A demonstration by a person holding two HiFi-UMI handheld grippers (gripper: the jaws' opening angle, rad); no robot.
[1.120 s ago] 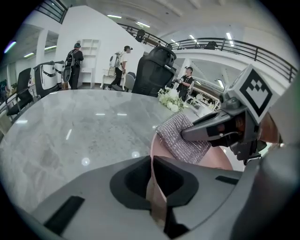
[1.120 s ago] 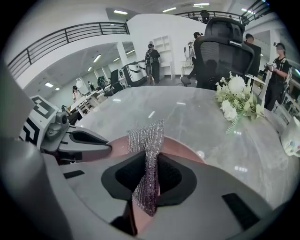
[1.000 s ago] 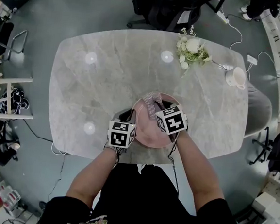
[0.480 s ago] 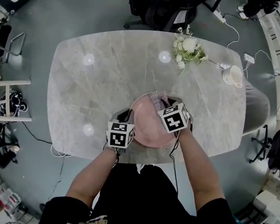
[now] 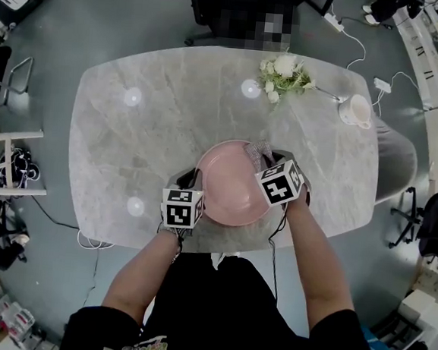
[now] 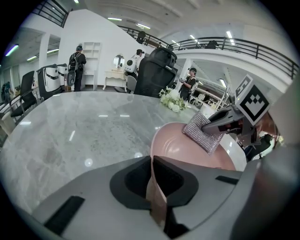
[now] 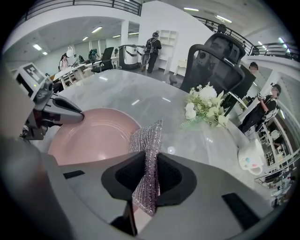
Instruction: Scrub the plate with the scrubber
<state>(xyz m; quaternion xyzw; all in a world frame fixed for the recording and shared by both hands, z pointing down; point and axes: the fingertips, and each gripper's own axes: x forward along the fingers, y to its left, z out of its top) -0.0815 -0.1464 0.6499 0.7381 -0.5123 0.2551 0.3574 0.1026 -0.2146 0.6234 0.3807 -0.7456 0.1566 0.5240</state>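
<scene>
Sitting on the near part of the table, the pink plate lies face up, its bowl bare and glossy. The left gripper has its jaws closed on the plate's near-left rim, and the thin pink edge shows pinched between the two pads. The scrubber, a silvery mesh pad, is clamped edge-on between the jaws of the right gripper. Its free end sticks out past the fingertips and meets the plate at the far-right rim; from the left gripper view it lies against the top of that rim. In the head view the two grippers flank the plate, left at its near-left edge and right at its right edge, each with a bare forearm behind it. Farther across the table, well apart from the plate, a bunch of white flowers lies near the far edge, and a white mug stands to the right of it. Beyond the table a black chair is drawn up at the far side, and a white cable runs over the grey floor. People stand far off in the hall.
</scene>
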